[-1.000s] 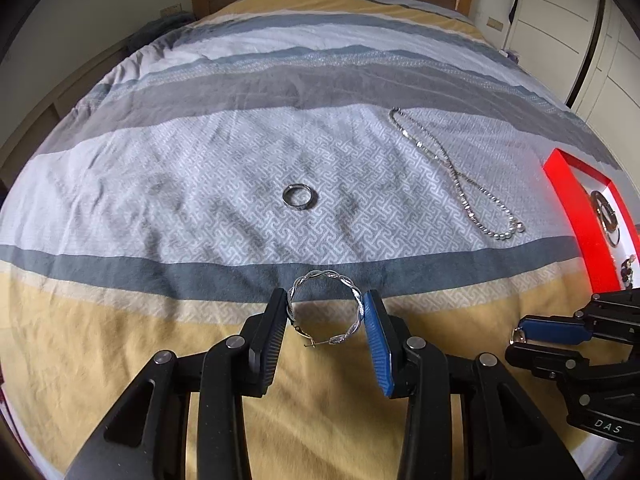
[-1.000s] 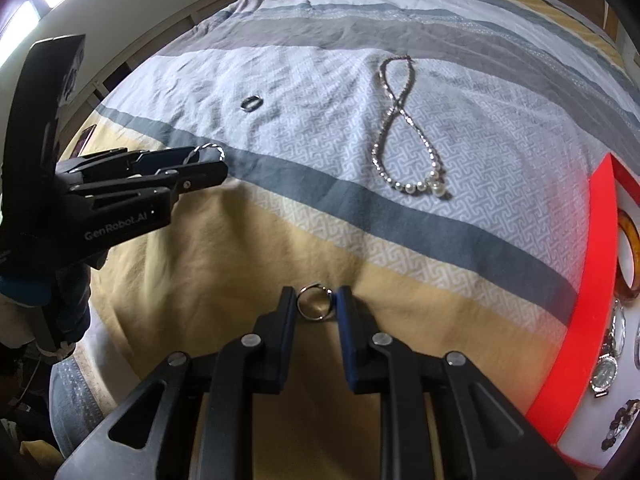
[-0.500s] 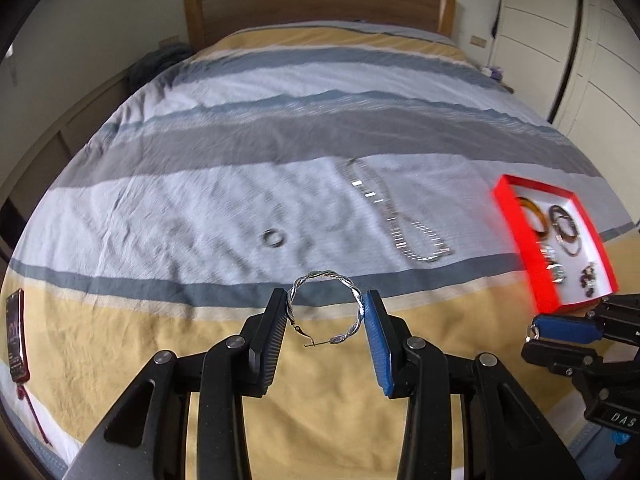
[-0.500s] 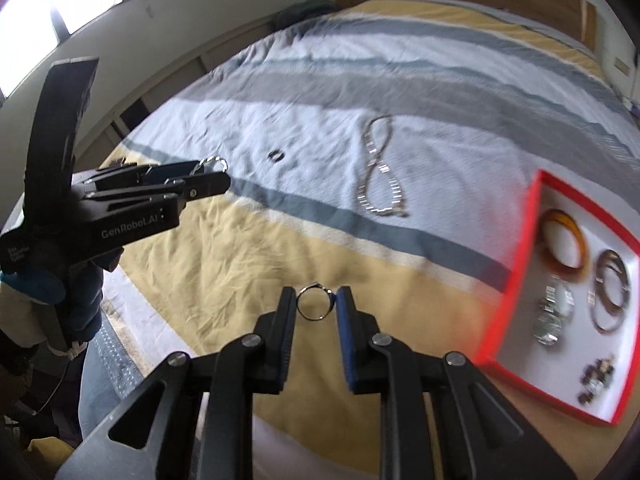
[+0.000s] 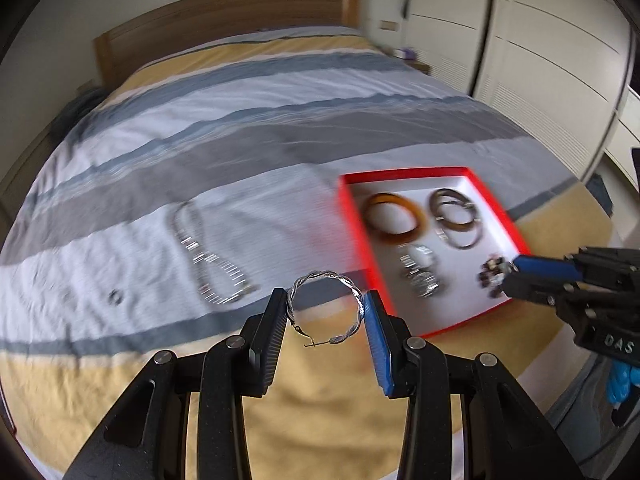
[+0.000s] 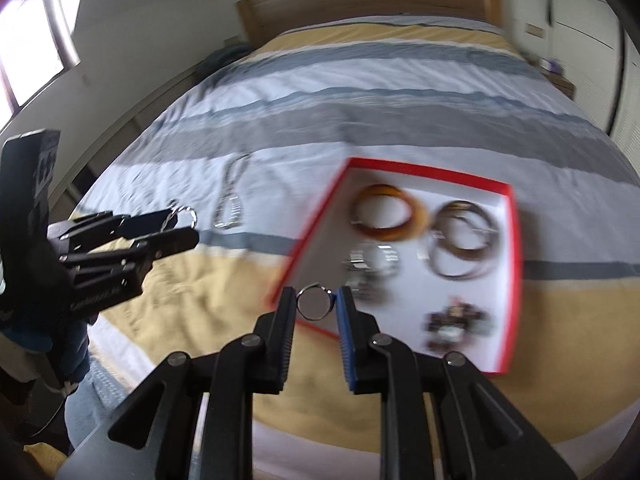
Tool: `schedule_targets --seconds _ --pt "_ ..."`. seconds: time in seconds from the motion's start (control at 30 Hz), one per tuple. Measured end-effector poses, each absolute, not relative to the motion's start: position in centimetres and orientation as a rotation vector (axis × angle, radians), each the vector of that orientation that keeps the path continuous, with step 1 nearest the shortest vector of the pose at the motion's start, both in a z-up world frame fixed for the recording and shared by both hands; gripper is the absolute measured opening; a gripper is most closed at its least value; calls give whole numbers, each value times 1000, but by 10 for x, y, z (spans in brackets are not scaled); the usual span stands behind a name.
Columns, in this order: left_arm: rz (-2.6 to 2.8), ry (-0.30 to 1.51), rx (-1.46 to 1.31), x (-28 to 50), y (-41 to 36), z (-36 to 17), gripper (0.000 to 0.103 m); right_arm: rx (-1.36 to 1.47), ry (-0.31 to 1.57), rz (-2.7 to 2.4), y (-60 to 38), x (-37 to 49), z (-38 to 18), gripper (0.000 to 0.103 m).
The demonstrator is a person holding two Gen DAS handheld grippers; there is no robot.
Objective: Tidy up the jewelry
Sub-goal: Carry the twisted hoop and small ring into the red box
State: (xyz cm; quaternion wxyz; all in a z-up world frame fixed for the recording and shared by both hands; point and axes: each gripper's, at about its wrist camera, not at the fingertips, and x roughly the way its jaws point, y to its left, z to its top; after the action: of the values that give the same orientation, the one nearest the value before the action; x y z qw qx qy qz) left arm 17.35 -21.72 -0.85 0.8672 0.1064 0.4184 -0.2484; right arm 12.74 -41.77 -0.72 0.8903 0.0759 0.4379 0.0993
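The left gripper (image 5: 326,310) clamps a twisted hoop earring (image 5: 325,307); the red tray (image 5: 496,204) lies ahead-right. The right gripper (image 6: 317,302) pinches a small ring (image 6: 315,303) over the tray's near edge (the window (image 6: 28,52) shows only here).

On the bed (image 5: 280,128) the box (image 5: 498,204) holds two bangles (image 5: 394,216) at its far end with a watch (image 5: 420,272) nearer, while the necklace (image 5: 212,256) lies left of the box and a small ring (image 5: 116,297) farther left still.
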Motion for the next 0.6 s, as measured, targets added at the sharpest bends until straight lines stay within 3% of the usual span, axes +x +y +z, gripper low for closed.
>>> schedule_targets --seconds 0.6 --pt "-559 938 320 260 -346 -62 38 188 970 134 -506 225 -53 19"
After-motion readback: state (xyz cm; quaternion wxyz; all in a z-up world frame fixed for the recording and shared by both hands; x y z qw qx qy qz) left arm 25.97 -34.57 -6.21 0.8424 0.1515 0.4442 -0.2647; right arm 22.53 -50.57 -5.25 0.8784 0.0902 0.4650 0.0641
